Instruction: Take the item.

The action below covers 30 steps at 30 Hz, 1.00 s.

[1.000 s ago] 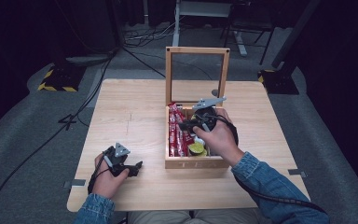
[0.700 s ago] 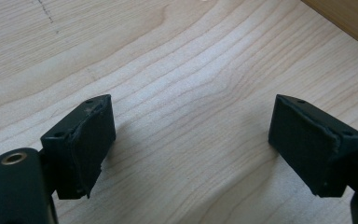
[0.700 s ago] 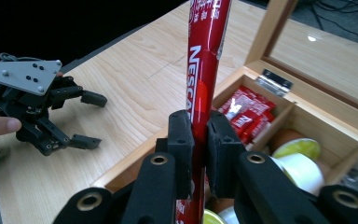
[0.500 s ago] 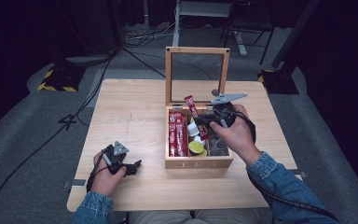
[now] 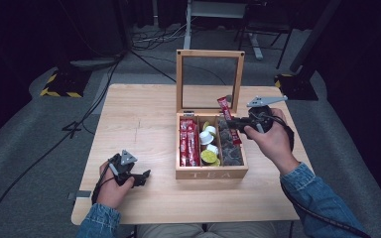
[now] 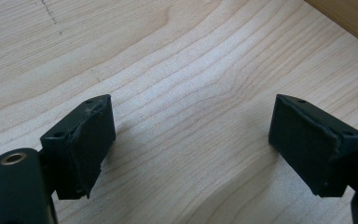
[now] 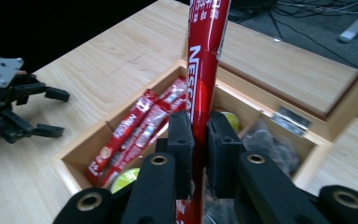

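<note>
A wooden tea box stands open in the middle of the table, its glass lid upright. Red Nescafe sticks fill its left compartment, round pods the middle one and dark packets the right one. My right gripper hovers over the box's back right part, shut on one red stick, which stands nearly upright between the jaws. My left gripper rests open on the table left of the box; nothing lies between its pads.
The wooden table has bare room to the left of the box and behind it. A corner of the box shows in the left gripper view. Cables and stands sit on the dark floor beyond the table.
My right gripper has risen out of the box with a red stick and moved right and back. The left gripper has stayed in place.
</note>
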Tool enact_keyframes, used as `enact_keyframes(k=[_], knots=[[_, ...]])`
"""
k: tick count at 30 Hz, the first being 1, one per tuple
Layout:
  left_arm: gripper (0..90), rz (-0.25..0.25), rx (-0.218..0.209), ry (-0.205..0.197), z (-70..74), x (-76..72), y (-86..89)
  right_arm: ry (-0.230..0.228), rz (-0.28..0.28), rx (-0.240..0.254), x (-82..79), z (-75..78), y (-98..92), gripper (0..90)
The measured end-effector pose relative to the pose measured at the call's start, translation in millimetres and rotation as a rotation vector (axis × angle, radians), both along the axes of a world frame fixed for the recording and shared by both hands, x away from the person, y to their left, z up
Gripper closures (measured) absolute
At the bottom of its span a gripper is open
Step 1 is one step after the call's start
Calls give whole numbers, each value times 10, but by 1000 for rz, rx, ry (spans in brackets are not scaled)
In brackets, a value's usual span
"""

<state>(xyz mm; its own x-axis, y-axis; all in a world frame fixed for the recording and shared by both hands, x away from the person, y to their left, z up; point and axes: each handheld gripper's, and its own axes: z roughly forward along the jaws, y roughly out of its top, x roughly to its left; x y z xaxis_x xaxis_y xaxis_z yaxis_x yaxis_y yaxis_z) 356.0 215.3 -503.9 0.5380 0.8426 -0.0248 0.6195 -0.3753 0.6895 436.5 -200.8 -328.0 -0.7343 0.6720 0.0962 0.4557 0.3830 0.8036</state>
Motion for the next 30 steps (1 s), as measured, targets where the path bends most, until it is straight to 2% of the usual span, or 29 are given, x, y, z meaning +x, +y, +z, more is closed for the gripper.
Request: enact_keyframes(k=[9,14,18,22,30], knots=[[148,0,0,0,0,0,0,-7,-103,-1,56,0,-379,818],[148,0,0,0,0,0,0,-13,-133,-12,86,-37,-549,818],[148,0,0,0,0,0,0,3,-162,-13,108,-112,-680,818],[148,0,0,0,0,0,0,-3,-185,-31,135,-182,-791,818],[148,0,0,0,0,0,-1,-6,-229,-37,194,-378,-1031,817]])
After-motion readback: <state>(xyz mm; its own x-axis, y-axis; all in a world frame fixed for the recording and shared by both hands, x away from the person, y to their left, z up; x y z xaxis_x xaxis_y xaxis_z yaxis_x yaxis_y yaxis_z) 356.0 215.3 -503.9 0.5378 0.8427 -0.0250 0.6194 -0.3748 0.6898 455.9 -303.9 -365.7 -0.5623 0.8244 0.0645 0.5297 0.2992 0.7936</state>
